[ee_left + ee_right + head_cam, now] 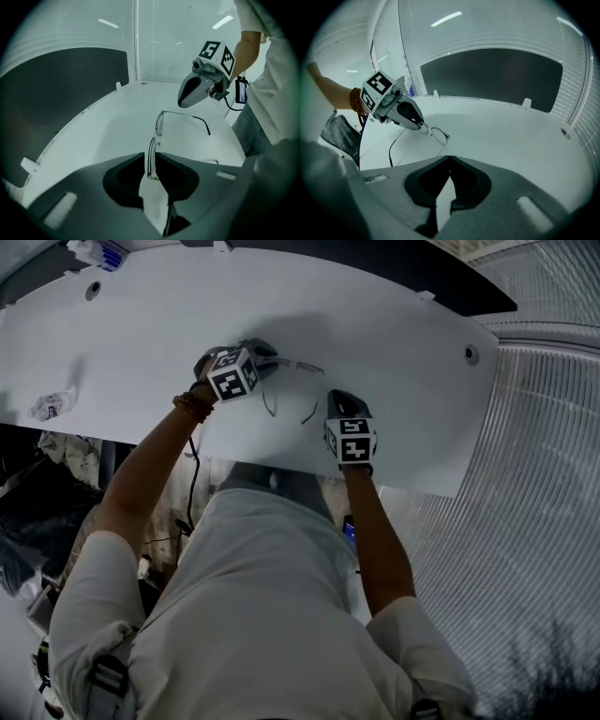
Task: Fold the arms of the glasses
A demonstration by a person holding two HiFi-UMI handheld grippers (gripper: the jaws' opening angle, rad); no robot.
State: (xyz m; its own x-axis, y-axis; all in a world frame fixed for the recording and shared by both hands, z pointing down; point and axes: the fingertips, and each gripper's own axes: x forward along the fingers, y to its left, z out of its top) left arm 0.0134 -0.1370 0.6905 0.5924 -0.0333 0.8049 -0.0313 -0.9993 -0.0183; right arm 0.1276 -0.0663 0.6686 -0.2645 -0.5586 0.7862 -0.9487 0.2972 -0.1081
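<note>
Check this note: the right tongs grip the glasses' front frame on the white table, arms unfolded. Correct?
Not quite: the left tongs grip the glasses' front frame on the white table, arms unfolded. The left gripper view shows the frame between them; the right tongs are empty.

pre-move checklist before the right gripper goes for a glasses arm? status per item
1. Left gripper closed on the glasses at one lens: ok.
2. Far arm unfolded and free of both grippers: ok.
3. Right gripper empty, above the table near that arm: ok.
4. Right jaws open to take an arm: not ok, they are together.
5. Glasses resting flat on the table: cannot tell.
</note>
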